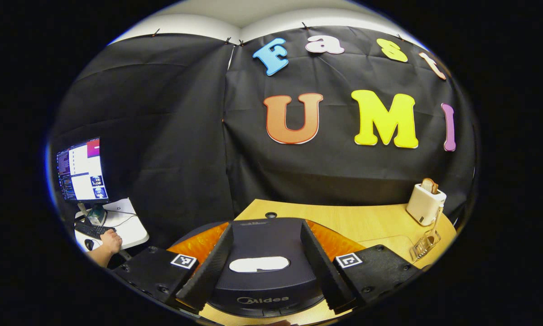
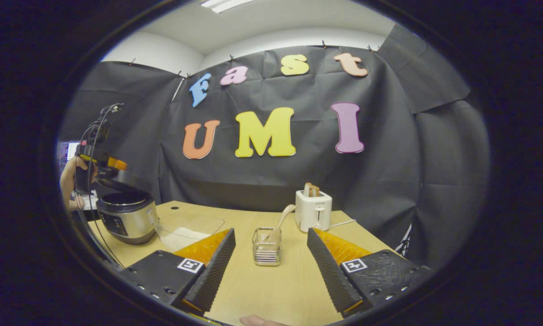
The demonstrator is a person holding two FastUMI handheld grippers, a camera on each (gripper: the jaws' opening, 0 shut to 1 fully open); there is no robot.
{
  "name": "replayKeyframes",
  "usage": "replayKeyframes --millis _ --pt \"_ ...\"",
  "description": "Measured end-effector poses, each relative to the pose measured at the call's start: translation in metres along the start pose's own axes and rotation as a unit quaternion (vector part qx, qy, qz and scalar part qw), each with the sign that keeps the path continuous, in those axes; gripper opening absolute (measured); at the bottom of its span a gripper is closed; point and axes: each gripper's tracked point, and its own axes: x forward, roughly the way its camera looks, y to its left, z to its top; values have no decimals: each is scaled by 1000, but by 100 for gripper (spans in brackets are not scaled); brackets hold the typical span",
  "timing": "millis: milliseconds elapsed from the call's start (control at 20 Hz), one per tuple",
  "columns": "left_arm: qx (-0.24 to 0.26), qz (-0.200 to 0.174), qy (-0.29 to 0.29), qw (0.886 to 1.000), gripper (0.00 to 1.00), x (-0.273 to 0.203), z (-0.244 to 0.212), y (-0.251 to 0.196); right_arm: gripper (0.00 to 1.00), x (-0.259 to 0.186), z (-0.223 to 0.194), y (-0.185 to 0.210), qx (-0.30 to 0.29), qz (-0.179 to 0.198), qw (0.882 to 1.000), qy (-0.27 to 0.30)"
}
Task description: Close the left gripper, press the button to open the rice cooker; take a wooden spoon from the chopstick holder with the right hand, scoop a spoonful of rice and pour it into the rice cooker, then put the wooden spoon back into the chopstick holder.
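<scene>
The rice cooker (image 2: 126, 219) stands at the table's left with its dark lid (image 2: 122, 181) tilted up. A hand holds my left gripper (image 2: 103, 163) right over that lid. In the left gripper view the lid (image 1: 262, 276) lies between the wide-apart fingers of my left gripper (image 1: 266, 226), which is open. My right gripper (image 2: 271, 232) is open and holds nothing, low over the table. Straight ahead of it stands the clear chopstick holder (image 2: 266, 246) with the wooden spoon (image 2: 284, 216) leaning in it. A clear bowl of rice (image 2: 187, 231) sits beside the cooker.
A white toaster (image 2: 313, 210) with bread in it stands behind the holder and shows again as the toaster (image 1: 425, 203) at the far right, with the chopstick holder (image 1: 427, 242) before it. Off the table's left, a person's hand (image 1: 110, 242) rests by a monitor (image 1: 81, 170).
</scene>
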Motion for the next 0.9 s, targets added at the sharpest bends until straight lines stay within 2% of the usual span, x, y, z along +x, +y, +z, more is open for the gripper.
replayKeyframes --millis 100,550,650,700,750,800,900 --pt "-4 2 10 1000 94 -2 -17 -2 94 0 -8 5 -3 6 1000 9" --pt "12 10 -20 1000 95 -6 -50 -3 94 4 -24 19 -8 18 999 30" --pt "17 16 -50 999 95 -7 -48 -1 94 3 -26 22 -10 21 999 32" --pt "18 21 -58 998 94 -11 -49 -1 94 4 -28 22 -11 21 999 34" --pt "17 26 -69 997 87 -15 -49 1 95 4 -29 22 -12 22 999 35" --pt "13 30 -73 997 93 -20 -51 2 96 4 -31 22 -11 21 999 37" --pt "10 41 -82 996 92 -29 -51 4 96 5 -35 22 -8 23 999 43"
